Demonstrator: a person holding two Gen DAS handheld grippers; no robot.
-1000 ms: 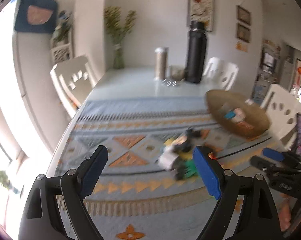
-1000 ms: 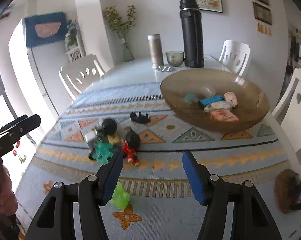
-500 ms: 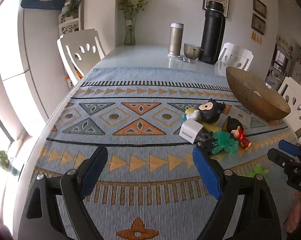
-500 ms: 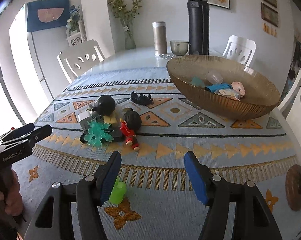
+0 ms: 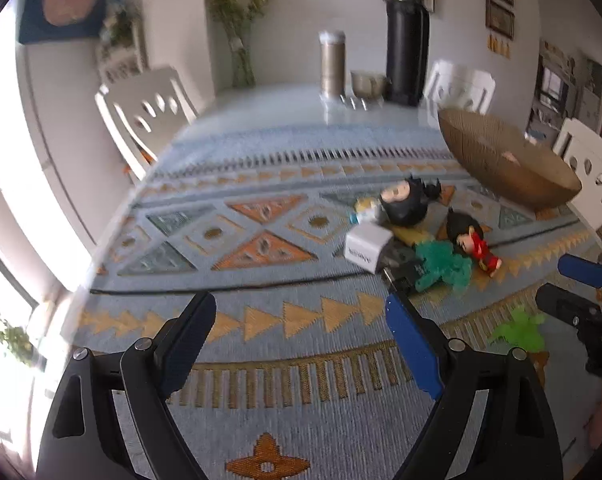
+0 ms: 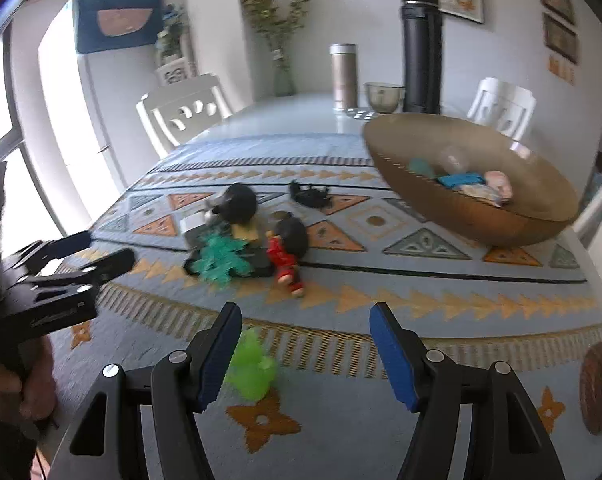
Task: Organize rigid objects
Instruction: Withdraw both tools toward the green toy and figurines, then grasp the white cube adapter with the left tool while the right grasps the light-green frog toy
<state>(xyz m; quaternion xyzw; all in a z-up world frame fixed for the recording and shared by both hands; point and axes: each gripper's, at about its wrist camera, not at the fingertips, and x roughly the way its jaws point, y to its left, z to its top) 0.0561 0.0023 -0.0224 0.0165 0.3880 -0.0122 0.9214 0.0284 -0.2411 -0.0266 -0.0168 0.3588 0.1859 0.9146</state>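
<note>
A pile of small toys lies on the patterned cloth: a white charger cube [image 5: 367, 246], a black round bird figure [image 5: 405, 202] [image 6: 239, 204], a teal spiky toy [image 5: 445, 270] [image 6: 221, 260], a red-dressed doll [image 5: 475, 240] [image 6: 287, 248] and a small black figure [image 6: 311, 196]. A bright green toy [image 6: 253, 368] [image 5: 519, 330] lies apart, just beside my right gripper's left finger. A brown woven bowl [image 5: 501, 160] [image 6: 473, 208] holds several items. My left gripper [image 5: 301, 336] is open and empty, short of the pile. My right gripper [image 6: 305, 348] is open and empty.
At the far end of the table stand a tall black flask [image 6: 421, 48], a steel tumbler [image 6: 344, 76] and a glass bowl [image 6: 384, 97]. White chairs [image 5: 145, 116] surround the table. A brown round object [image 6: 601, 388] lies at the right edge.
Both grippers have shifted a little closer over the cloth; the toys look larger. The views are blurred by motion. Both grippers stay open and empty.
</note>
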